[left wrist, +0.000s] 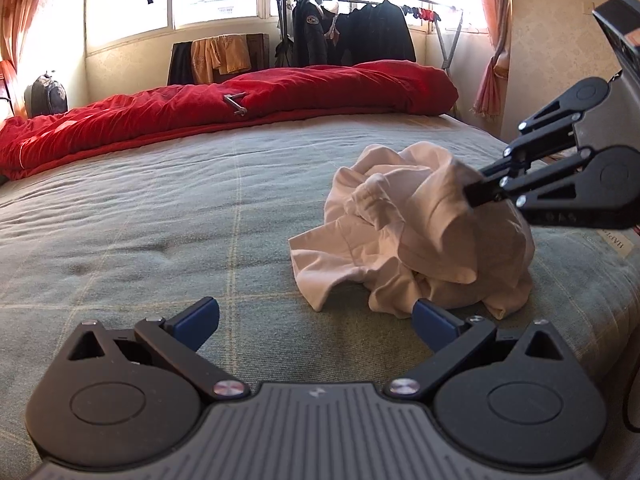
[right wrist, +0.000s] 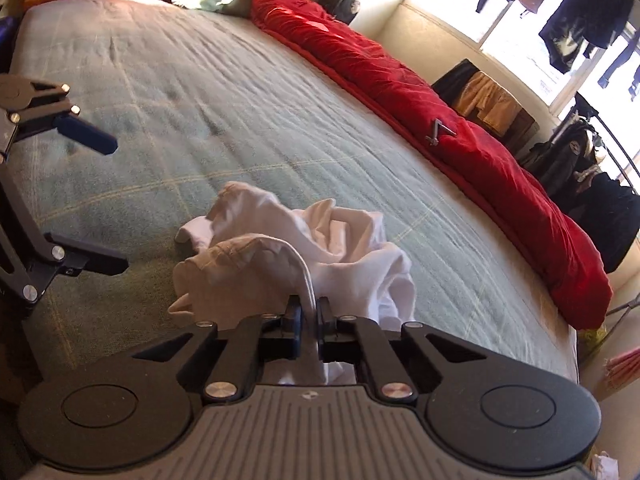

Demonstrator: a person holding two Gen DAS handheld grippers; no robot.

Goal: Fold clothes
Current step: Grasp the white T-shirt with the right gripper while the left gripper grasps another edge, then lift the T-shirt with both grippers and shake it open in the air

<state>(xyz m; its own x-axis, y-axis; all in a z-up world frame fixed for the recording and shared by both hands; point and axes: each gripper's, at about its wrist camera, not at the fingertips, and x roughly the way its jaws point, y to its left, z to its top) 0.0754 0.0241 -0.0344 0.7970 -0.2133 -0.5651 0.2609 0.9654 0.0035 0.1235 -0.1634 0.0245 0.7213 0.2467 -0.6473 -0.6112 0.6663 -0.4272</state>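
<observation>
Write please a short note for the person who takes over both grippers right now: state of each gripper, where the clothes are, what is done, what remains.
Right gripper: shut on a fold of the white garment, at the heap's near side.
Left gripper: open, holding nothing; its right finger sits at the heap's edge.
White garment: one crumpled heap on the grey-green bedspread, apart from the red duvet along the far side.
Done: only the first grasp.
Left: probably lift and spread the garment flat, then fold it.
</observation>
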